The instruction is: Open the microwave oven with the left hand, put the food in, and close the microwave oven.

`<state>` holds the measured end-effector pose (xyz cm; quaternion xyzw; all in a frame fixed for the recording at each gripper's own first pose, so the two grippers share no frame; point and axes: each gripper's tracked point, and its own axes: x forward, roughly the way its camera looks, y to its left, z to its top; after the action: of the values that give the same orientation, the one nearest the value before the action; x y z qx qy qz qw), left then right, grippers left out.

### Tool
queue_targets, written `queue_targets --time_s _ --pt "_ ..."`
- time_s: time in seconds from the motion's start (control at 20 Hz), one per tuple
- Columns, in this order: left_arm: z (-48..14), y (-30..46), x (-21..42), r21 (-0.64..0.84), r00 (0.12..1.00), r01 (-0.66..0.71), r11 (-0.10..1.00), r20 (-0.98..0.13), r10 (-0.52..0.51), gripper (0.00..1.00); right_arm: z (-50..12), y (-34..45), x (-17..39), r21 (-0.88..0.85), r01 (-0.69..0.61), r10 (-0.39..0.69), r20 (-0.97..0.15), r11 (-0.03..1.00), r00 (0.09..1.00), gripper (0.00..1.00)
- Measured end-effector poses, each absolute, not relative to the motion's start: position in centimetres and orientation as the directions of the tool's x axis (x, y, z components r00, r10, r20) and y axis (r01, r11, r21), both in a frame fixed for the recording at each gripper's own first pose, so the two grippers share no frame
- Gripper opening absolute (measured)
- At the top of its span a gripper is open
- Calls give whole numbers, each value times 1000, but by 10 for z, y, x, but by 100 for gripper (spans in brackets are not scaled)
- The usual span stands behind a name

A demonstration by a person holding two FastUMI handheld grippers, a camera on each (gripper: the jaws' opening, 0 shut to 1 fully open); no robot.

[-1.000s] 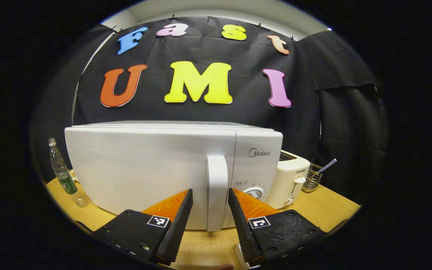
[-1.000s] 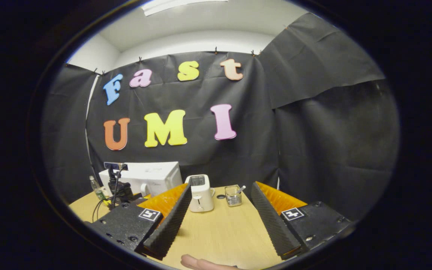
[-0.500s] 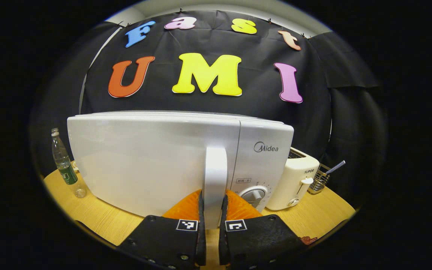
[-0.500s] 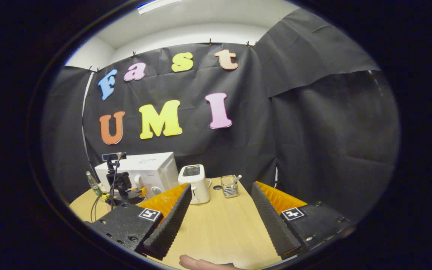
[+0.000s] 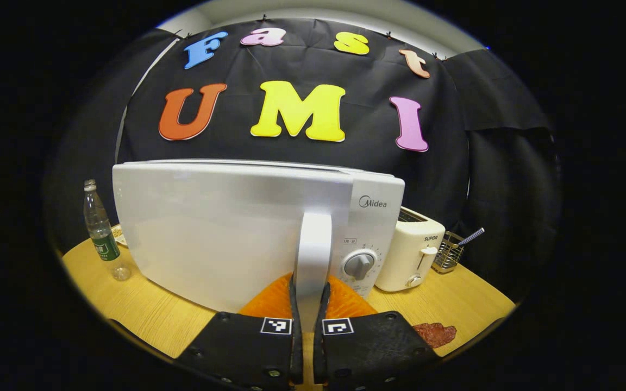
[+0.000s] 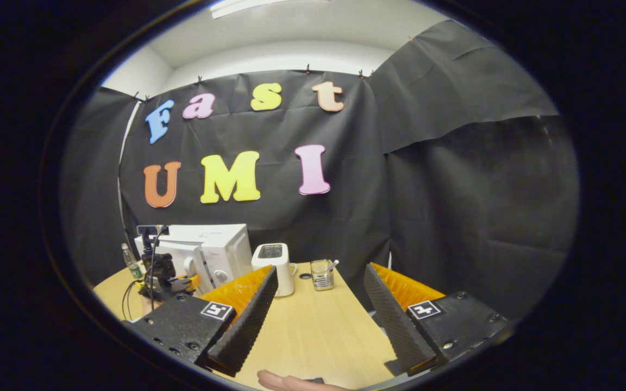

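The left gripper (image 5: 307, 304) is clamping both fingers on the door handle (image 5: 312, 255) of the microwave oven (image 5: 248, 228); the door-opening step is in hand. The food (image 5: 434, 333) is lying on the table (image 5: 144, 315). The right gripper (image 6: 318, 315) is hanging wide open, holding nothing. Next move probably calls for an outward arc about the hinge.

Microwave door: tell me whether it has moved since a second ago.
Yes. The microwave door has swung outward from the control panel, its handle clamped by the left gripper.
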<state>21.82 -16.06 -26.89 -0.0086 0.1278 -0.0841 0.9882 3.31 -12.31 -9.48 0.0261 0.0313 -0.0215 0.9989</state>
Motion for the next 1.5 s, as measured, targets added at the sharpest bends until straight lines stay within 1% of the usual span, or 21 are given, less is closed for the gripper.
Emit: queue_targets --time_s 0.35,0.4,0.45,0.5,0.55,0.65,0.7,0.75,0.85,0.9,0.95,1.0,1.05,1.15,1.2,1.25,1.3,1.35,1.4,1.45,1.5 --pt "-265 -134 166 -28 947 207 978 -245 -207 6 -88 -98 8 84 -24 28 -50 996 998 100" --pt "-265 -131 159 -26 945 216 976 -245 -216 6 -90 -94 6 90 -32 37 -53 995 998 93" --pt "-263 -126 151 -21 944 223 975 -242 -222 8 -90 -91 3 91 -38 43 -55 995 998 100" --pt "-263 -123 146 -18 943 231 973 -243 -228 8 -90 -90 0 88 -38 43 -55 995 998 93" --pt "-263 -117 139 -23 941 235 972 -244 -234 8 -90 -88 -2 85 -37 42 -52 996 998 100" --pt "-262 -106 125 -30 939 239 970 -245 -239 8 -89 -83 -5 87 -40 45 -50 995 998 100" --pt "-260 -101 120 -25 940 240 970 -243 -239 8 -90 -78 -6 88 -46 51 -51 995 997 92" --pt "-259 -93 109 -17 941 240 971 -243 -237 8 -91 -75 -7 89 -51 56 -54 995 997 100" --pt "-259 -76 97 -5 941 237 971 -249 -231 12 -94 -70 -8 87 -58 63 -60 994 996 100" --pt "-259 -66 90 -10 940 231 973 -254 -226 12 -96 -65 -9 88 -63 68 -62 994 996 93" --pt "-258 -55 82 -19 941 221 975 -258 -218 0 -98 -61 -10 90 -68 74 -66 994 995 93" --pt "-257 -43 74 -20 943 211 977 -259 -209 12 -100 -57 -10 92 -75 82 -70 993 994 100" --pt "-256 -29 63 -14 945 199 980 -262 -196 12 -102 -52 -10 91 -84 91 -75 992 993 100" --pt "-256 3 48 12 951 164 986 -267 -155 17 -107 -44 -10 84 -91 98 -87 992 991 100" --pt "-256 23 39 27 954 141 990 -272 -128 24 -109 -39 -11 80 -98 105 -91 992 990 100" --pt "-255 46 30 47 958 101 994 -273 -85 34 -110 -34 -12 77 -108 115 -95 991 989 100" --pt "-253 68 20 46 961 63 997 -271 -49 50 -112 -29 -13 73 -116 123 -97 991 988 100" --pt "-252 81 10 26 960 49 998 -276 -40 51 -113 -24 -13 68 -122 128 -99 990 987 100" --pt "-249 91 -3 9 960 38 999 -277 -34 58 -114 -20 -13 62 -128 133 -102 990 986 100" --pt "-242 103 -11 7 963 13 1000 -268 -11 76 -115 -14 -13 56 -134 139 -104 989 985 100" --pt "-237 113 -17 13 966 -9 1000 -259 12 77 -117 -9 -12 50 -138 143 -109 989 984 100"
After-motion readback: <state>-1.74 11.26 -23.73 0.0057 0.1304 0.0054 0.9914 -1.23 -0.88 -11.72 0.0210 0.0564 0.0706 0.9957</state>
